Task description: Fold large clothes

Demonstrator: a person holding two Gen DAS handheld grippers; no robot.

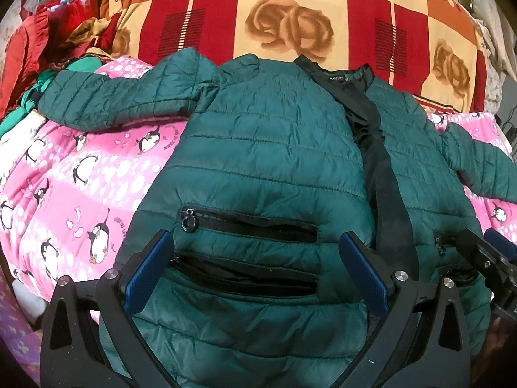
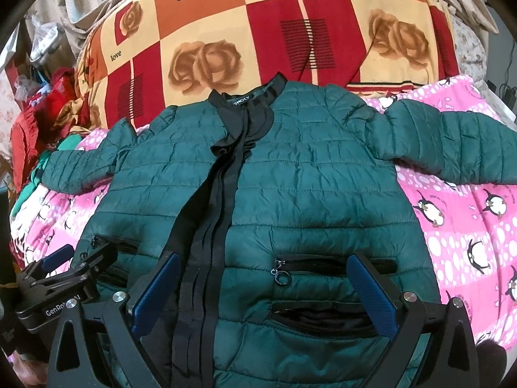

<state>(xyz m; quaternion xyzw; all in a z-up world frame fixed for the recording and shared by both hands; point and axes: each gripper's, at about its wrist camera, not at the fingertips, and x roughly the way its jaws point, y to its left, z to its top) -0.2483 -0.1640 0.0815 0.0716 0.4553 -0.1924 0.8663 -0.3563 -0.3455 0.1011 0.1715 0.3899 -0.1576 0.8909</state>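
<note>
Green quilted nylon fills the left wrist view: a padded jacket (image 1: pixel 274 148) lies face up and spread flat on a pink penguin-print blanket (image 1: pixel 80 187) on a bed, collar away from the camera, both sleeves stretched out to the sides. Its front is unzipped, showing a strip of black lining down the middle. The left gripper (image 1: pixel 255 271) hovers low over the lower left front panel, pointing toward the collar, its jaws wide apart and holding nothing; the blue pads (image 1: pixel 148 271) frame two black zip pockets (image 1: pixel 248 226). At the right edge the right gripper (image 1: pixel 494 258) shows side on, near the other pocket; from here I cannot tell how its jaws stand. Beyond the collar lies a red, orange and cream checked blanket (image 1: pixel 290 9) with rose motifs and the word "love". A heap of red and green clothes (image 1: pixel 48 48) sits at the far left.

From the right wrist view, the same jacket (image 2: pixel 307 168) is centred, the black zip band running down toward the camera. The right gripper (image 2: pixel 263 291) hangs just above the lower right front panel, level and aimed at the collar, jaws spread wide and empty, its pads (image 2: pixel 371 297) bracketing two pockets and a ring zip pull (image 2: pixel 280 278). The left gripper (image 2: pixel 64 268) appears at the lower left over the other panel.
</note>
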